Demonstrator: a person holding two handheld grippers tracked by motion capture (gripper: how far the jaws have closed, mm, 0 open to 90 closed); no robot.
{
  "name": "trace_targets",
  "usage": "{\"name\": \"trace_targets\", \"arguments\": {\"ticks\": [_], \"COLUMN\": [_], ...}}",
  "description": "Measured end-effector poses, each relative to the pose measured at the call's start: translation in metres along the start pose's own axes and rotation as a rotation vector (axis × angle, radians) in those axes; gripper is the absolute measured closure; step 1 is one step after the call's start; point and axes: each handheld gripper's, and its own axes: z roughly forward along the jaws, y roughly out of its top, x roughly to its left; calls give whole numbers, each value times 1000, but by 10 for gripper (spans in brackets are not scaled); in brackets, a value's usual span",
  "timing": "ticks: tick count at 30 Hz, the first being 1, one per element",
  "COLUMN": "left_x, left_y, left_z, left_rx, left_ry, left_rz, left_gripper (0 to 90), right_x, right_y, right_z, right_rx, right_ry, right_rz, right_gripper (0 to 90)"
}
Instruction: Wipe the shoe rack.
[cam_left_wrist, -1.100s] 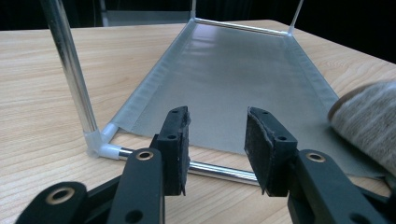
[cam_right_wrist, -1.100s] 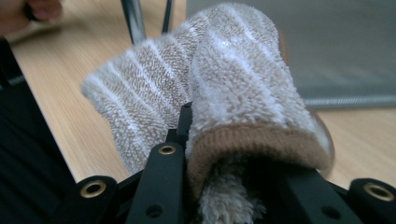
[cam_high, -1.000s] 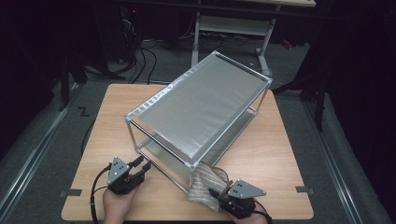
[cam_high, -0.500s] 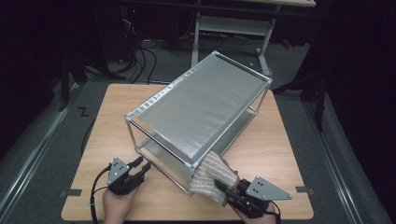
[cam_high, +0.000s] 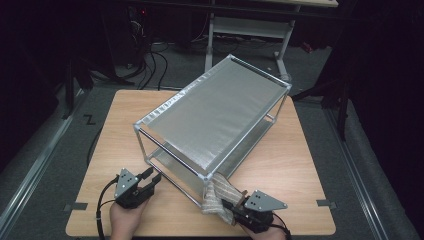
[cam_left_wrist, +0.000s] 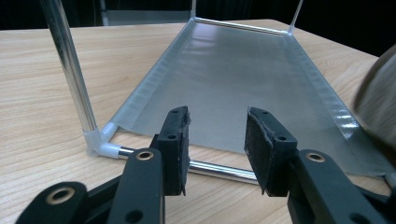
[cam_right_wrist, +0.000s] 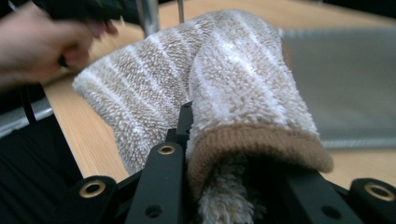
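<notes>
**Ana:** Fingers first, please. How do they stand in the high view?

**Ben:** Fingers of the left gripper (cam_high: 150, 177) are spread, with nothing between them, just beside the near bottom bar of the metal rack (cam_high: 210, 117). Those of the right gripper (cam_high: 230, 204) pinch a beige striped sock (cam_high: 216, 194), which lies at the near corner post of the rack and touches it.

**Ana:** And the surface, the room?

**Ben:** It is a light wooden table (cam_high: 310, 165), and the rack stands on it diagonally. Around the table the floor is grey carpet (cam_high: 45, 150), the room is dark, and behind there are cables (cam_high: 150, 60) and the white legs of another desk (cam_high: 247, 35).

**Ana:** What does the left gripper view give?

**Ben:** Both black pads (cam_left_wrist: 176, 149) stand apart and hold nothing. Behind them runs the chrome bar (cam_left_wrist: 219, 170), then the grey lower shelf (cam_left_wrist: 233, 79) of the rack, resting low over the wood. A blurred bit of the sock (cam_left_wrist: 378, 107) is at the right edge.

**Ana:** And the right gripper view?

**Ben:** Here the fluffy sock (cam_right_wrist: 233, 84) is clamped by its brown cuff between the jaws. Its body is lying out over the table (cam_right_wrist: 88, 121) toward the rack post (cam_right_wrist: 147, 14). The person's other hand (cam_right_wrist: 42, 42) is at the top left, blurred.
</notes>
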Motion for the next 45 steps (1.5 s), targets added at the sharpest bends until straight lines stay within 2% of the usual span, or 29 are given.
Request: {"name": "trace_targets", "arguments": {"ticks": [4, 7, 11, 14, 17, 20, 22, 27, 30, 34, 36, 39, 42, 45], "left_x": [0, 0, -2, -4, -9, -17, -22, -40, -54, -74, -86, -105, -122, -132], "left_y": [0, 1, 2, 2, 3, 4, 5, 10, 14, 16, 14, 15, 21, 27], "left_z": [-1, -1, -1, -1, -1, 1, 2, 4, 4, -2, -5, -5, 1, 9], "left_rx": [-2, -8, -10, -12, -11, -10, -11, -5, 10, -3, -14, -22, -27, -30], "left_ry": [-2, -8, -17, -26, -44, -69, -86, -142, -178, -242, -277, -325, -340, -321], "left_rz": [-1, -5, 2, 2, 14, 35, 45, 75, 107, 101, 99, 123, 141, 150], "left_gripper": [599, 599, 599, 598, 597, 595, 593, 585, 579, 553, 540, 525, 521, 549], "right_x": [-2, -1, -6, -11, -19, -37, -51, -83, -99, -115, -117, -118, -120, -122], "right_y": [-10, -16, -21, -22, -18, -16, -17, -26, -34, -43, -45, -46, -48, -50], "right_z": [11, 17, 21, 18, 8, -6, -14, -33, -40, -44, -44, -45, -44, -44], "right_rx": [65, 112, 141, 131, 86, 50, 42, 50, 69, 89, 93, 96, 102, 105], "right_ry": [-6, -35, -47, -56, -91, -159, -221, -362, -424, -453, -463, -476, -484, -483], "right_rz": [-7, -51, -48, -30, -1, 29, 44, 80, 114, 165, 180, 187, 205, 219], "right_gripper": [753, 751, 750, 745, 739, 734, 730, 712, 709, 704, 700, 688, 679, 663]}}
